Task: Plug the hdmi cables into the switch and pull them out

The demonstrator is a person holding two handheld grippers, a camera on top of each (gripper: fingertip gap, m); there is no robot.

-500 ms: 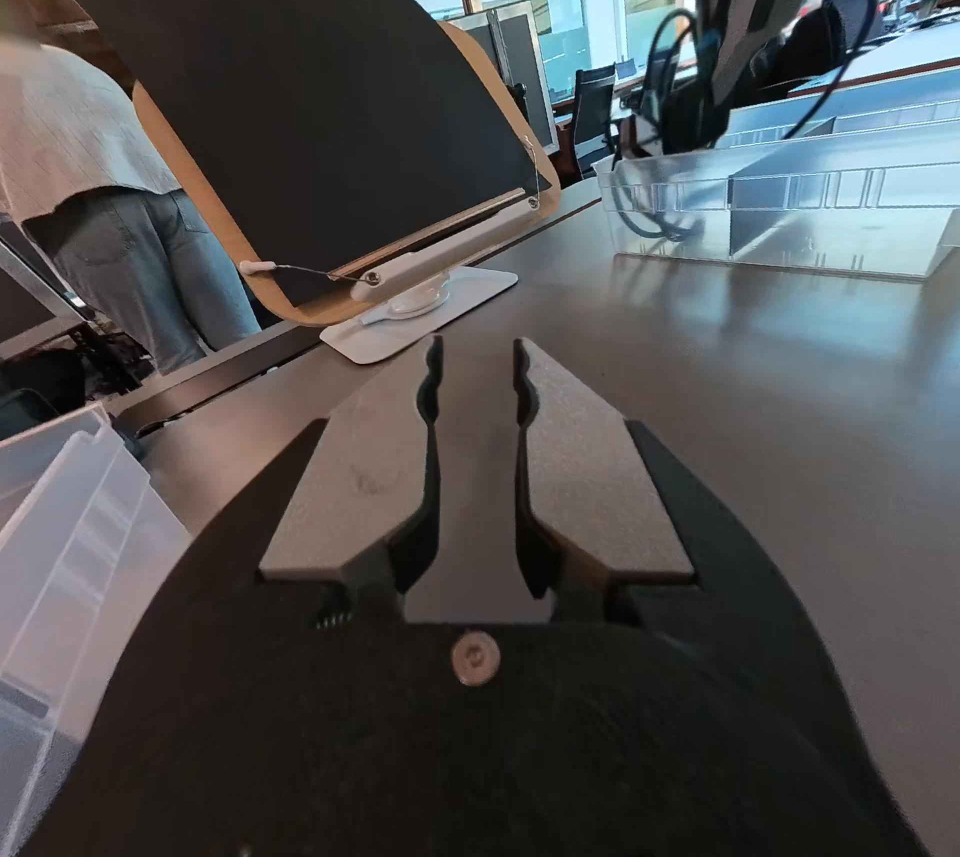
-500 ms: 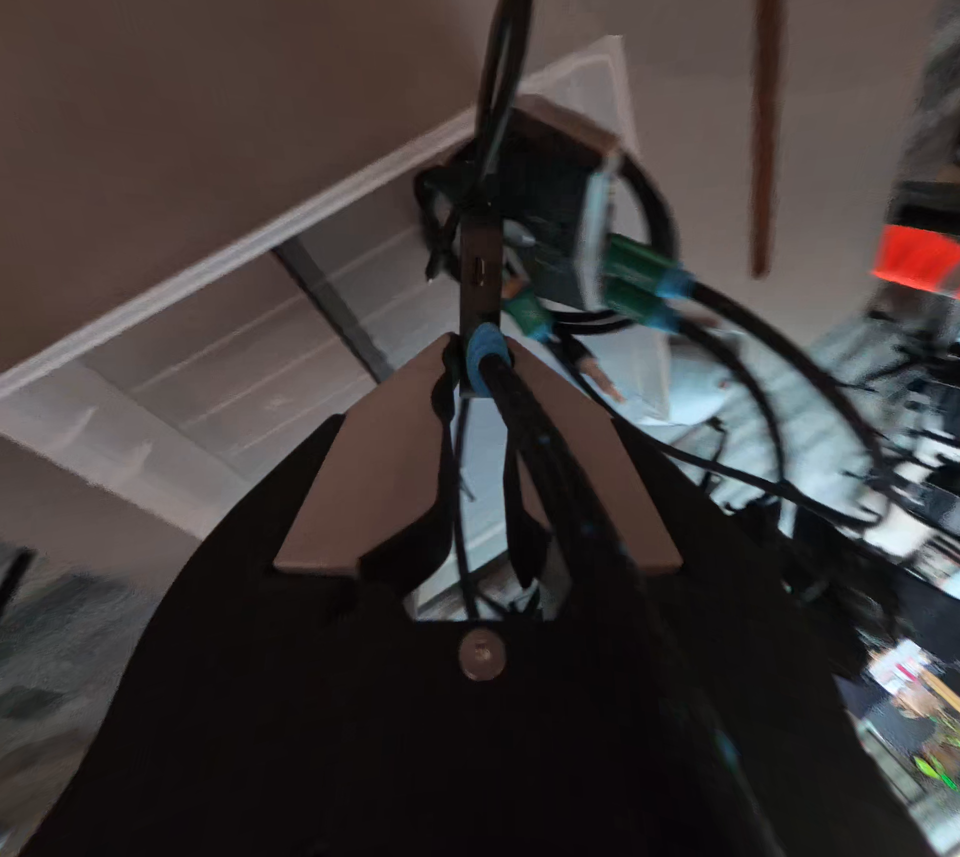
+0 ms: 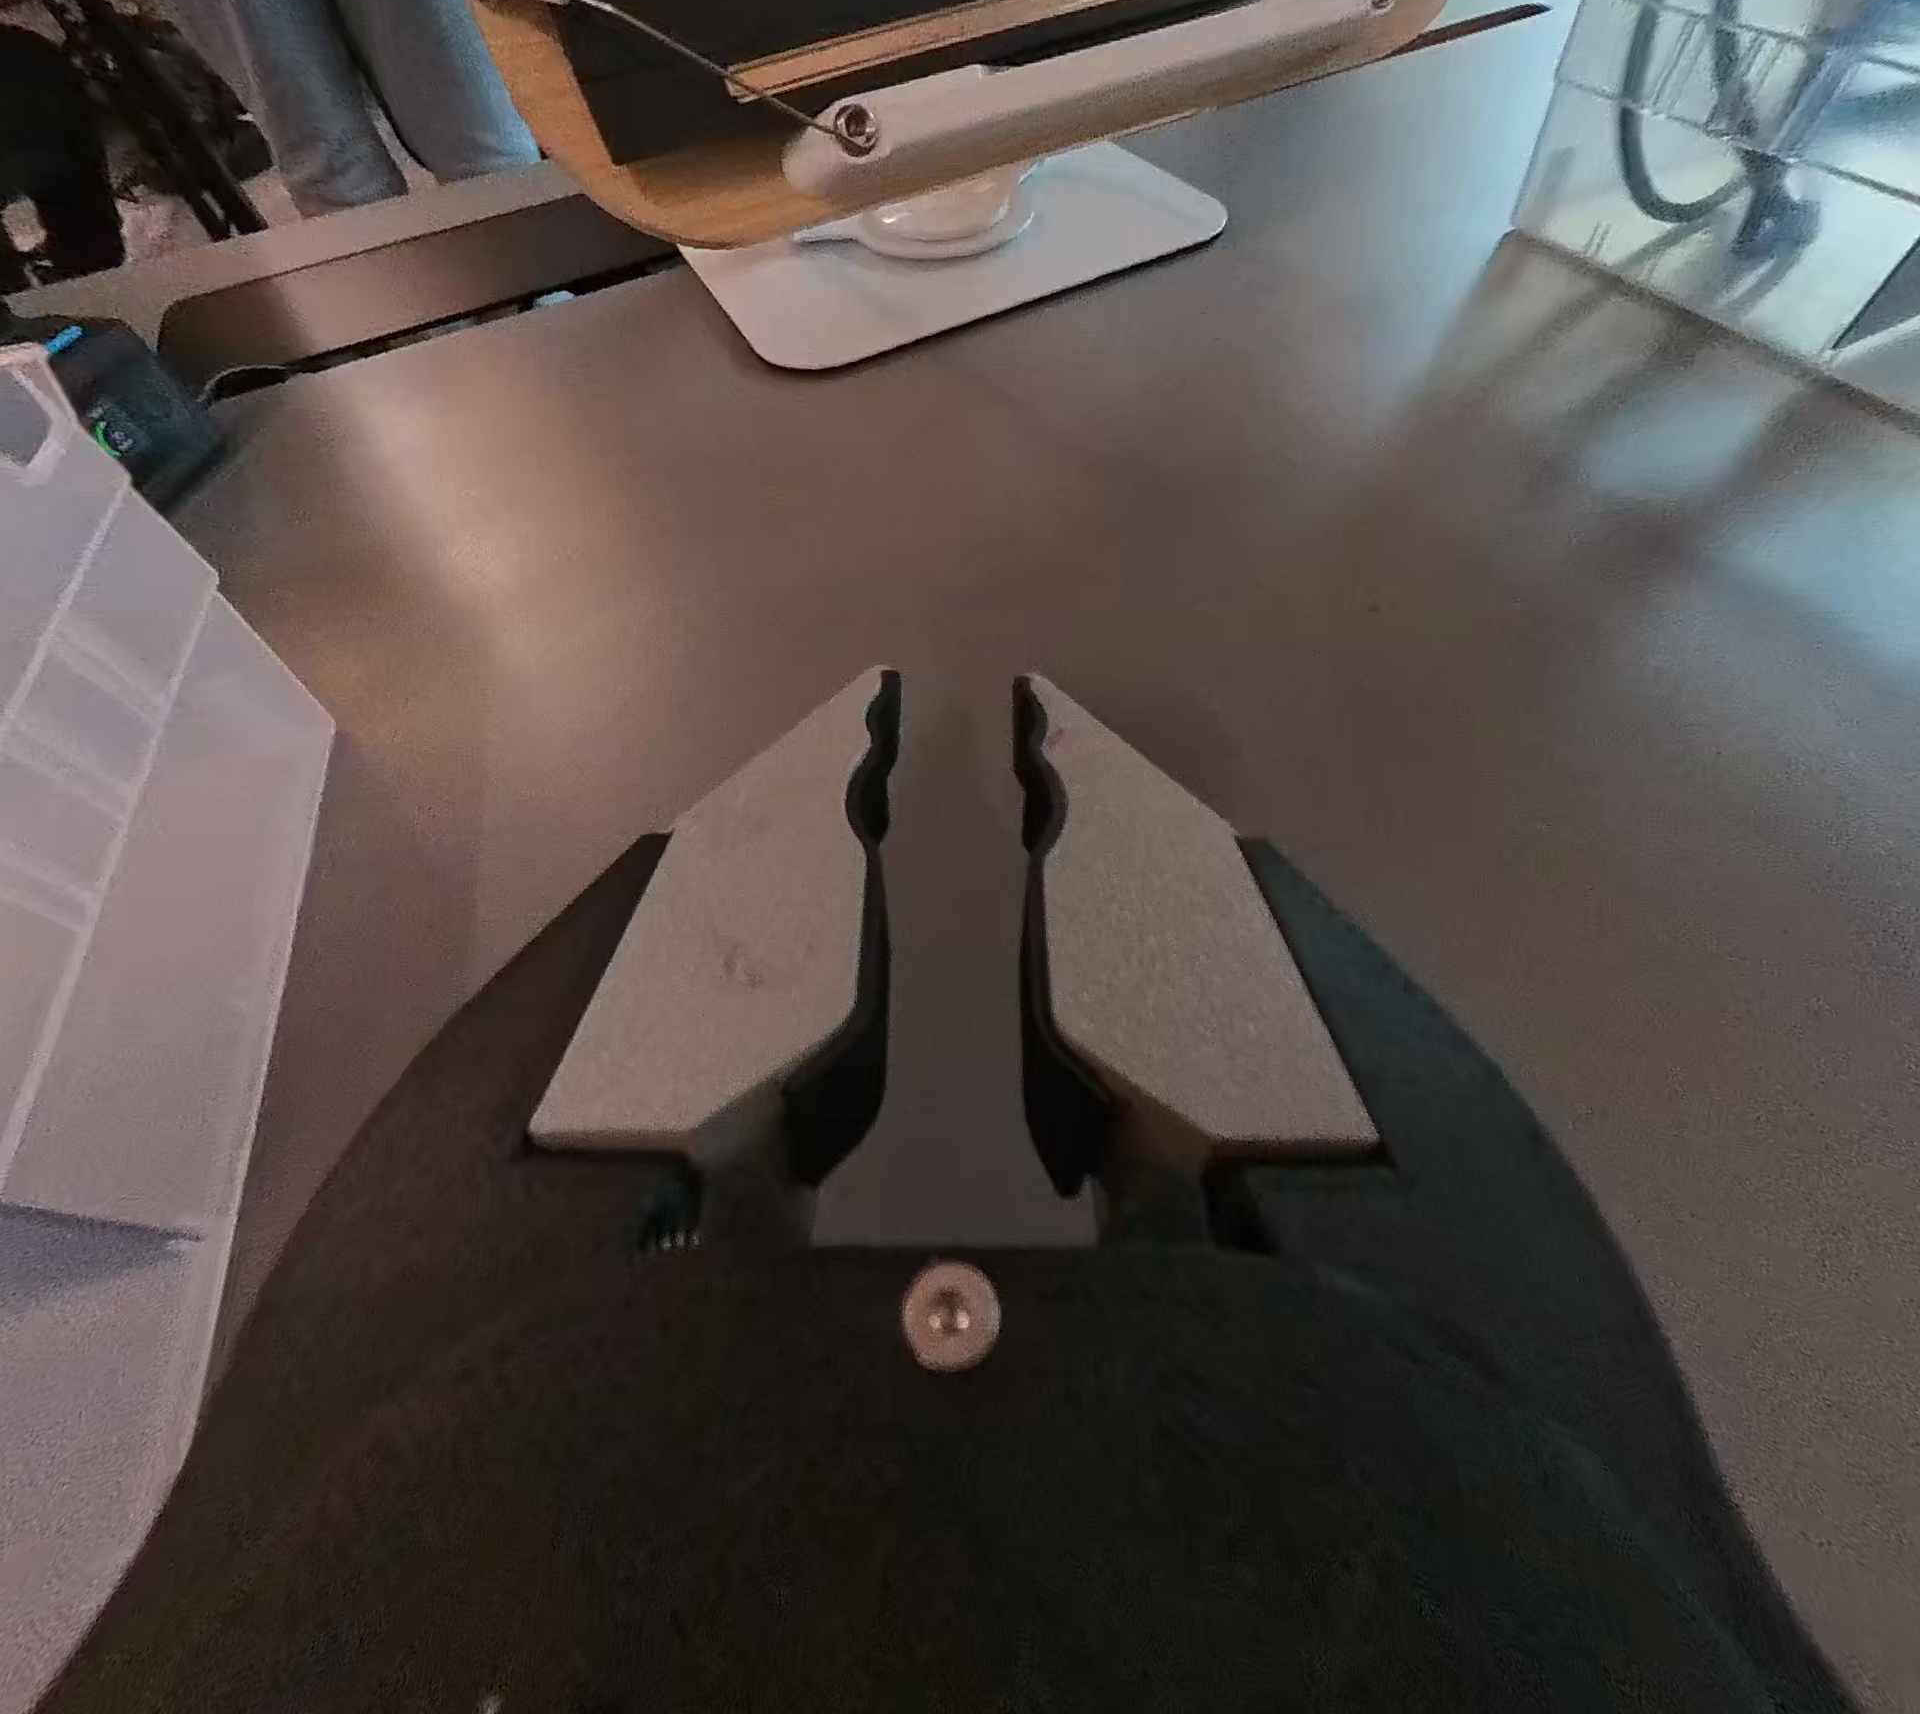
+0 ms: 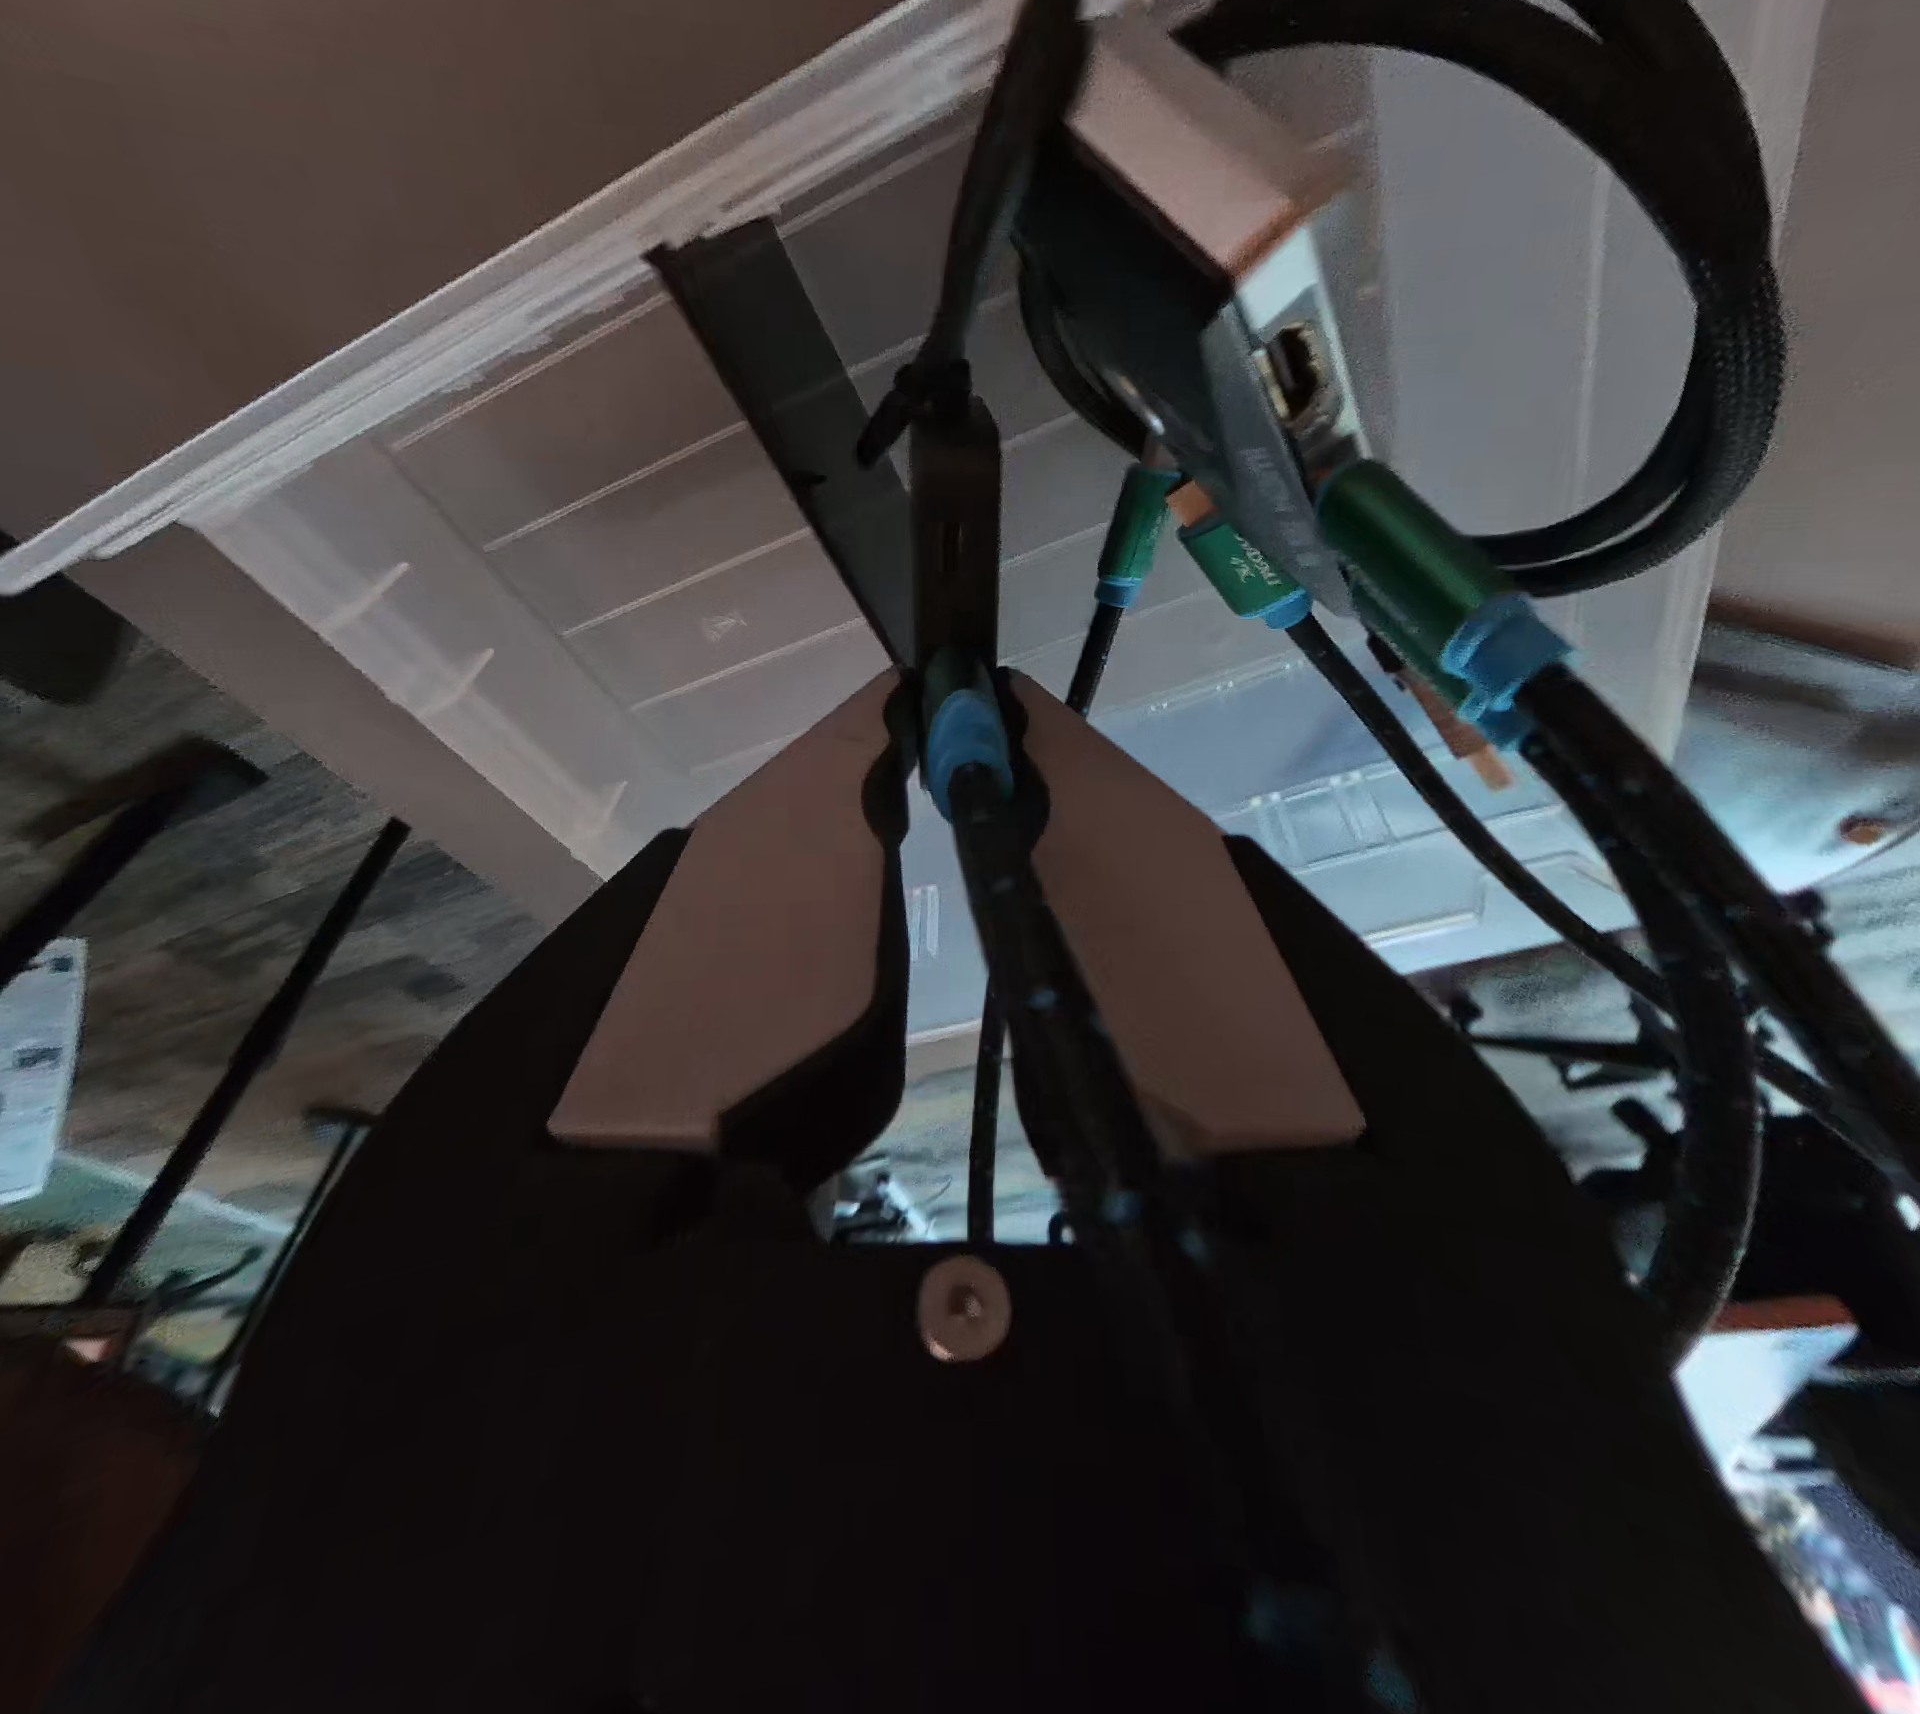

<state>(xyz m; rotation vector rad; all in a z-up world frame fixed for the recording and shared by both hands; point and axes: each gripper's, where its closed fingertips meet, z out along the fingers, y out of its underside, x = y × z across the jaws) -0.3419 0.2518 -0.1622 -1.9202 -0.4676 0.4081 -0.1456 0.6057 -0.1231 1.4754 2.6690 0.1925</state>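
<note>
My right gripper (image 4: 961, 708) is shut on a green HDMI plug with a blue collar (image 4: 961, 729); its black braided cable runs back between the fingers. The plug's tip sits in a small dark adapter (image 4: 951, 521). The grey switch box (image 4: 1195, 189) hangs tilted up and to the right of it, with one empty port (image 4: 1299, 376) and green plugs (image 4: 1403, 542) at its face. A coiled black cable (image 4: 1714, 262) loops behind it. My left gripper (image 3: 956, 698) is open and empty just above the dark table (image 3: 1351, 625). The switch does not show in the left wrist view.
A clear plastic bin (image 4: 520, 417) with a dark divider lies beyond the cables. In the left wrist view a dark board on a white stand (image 3: 987, 262) stands ahead, a clear bin (image 3: 1714, 106) at the right, a frosted bin (image 3: 104, 781) at the left, and a small black device (image 3: 125, 417). The tips of one gripper are about 40 cm away from the tips of the other.
My left gripper has tipped down and moved nearer the white stand, still open. My right gripper still holds the plug; the switch and cables now show larger and further right.
</note>
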